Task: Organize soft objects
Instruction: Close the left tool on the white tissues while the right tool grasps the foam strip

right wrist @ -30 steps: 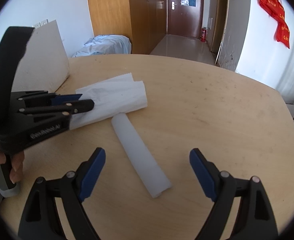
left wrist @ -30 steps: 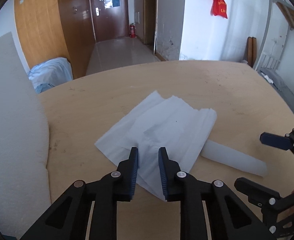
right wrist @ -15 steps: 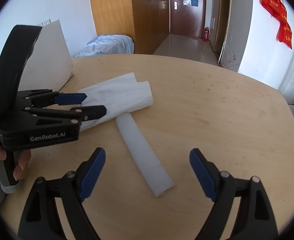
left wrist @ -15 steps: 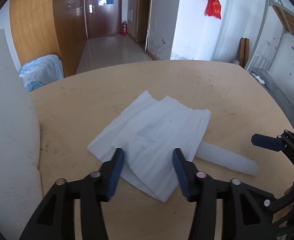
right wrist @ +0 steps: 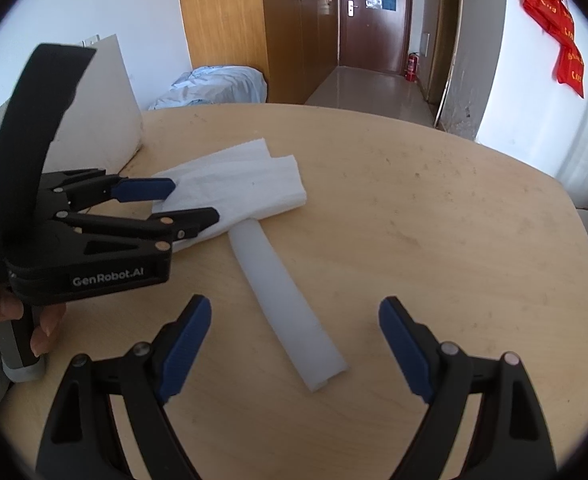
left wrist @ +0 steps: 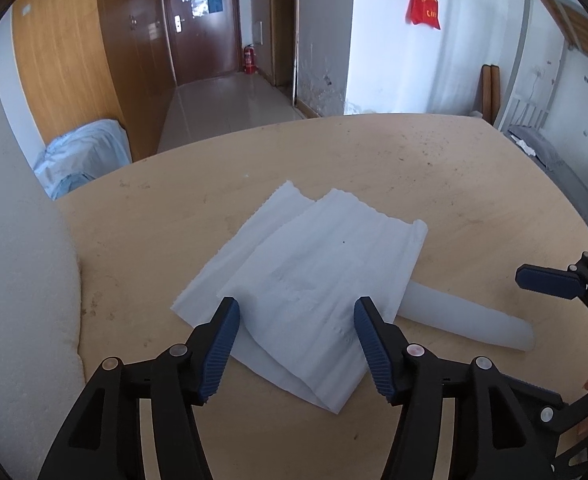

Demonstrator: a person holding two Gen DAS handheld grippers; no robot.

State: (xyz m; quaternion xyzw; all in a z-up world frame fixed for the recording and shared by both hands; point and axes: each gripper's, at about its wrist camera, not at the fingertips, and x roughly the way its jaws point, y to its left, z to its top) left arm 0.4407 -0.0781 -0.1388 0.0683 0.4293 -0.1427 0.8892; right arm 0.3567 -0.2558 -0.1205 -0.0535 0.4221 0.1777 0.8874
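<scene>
A folded white paper towel point(left wrist: 310, 276) lies on the round wooden table point(left wrist: 454, 184). A white foam strip point(left wrist: 470, 322) sticks out from under its right edge. My left gripper point(left wrist: 296, 320) is open and empty, just above the towel's near edge. In the right wrist view the towel point(right wrist: 238, 192) lies at centre left and the foam strip point(right wrist: 286, 304) runs toward me. My right gripper point(right wrist: 294, 328) is open and empty, with the strip's near end between its fingers' line. The left gripper point(right wrist: 186, 200) shows at the left over the towel.
A thick white foam slab point(left wrist: 10, 264) stands along the table's left edge; it also shows in the right wrist view point(right wrist: 94, 108). A pale blue bundle point(right wrist: 214, 84) lies beyond the table. The table's far edge drops to a hallway floor point(left wrist: 230, 100).
My left gripper was shut on the towel's near edge, then opened wide and let it go. The towel has settled flat. The right gripper has stayed open and nearly still.
</scene>
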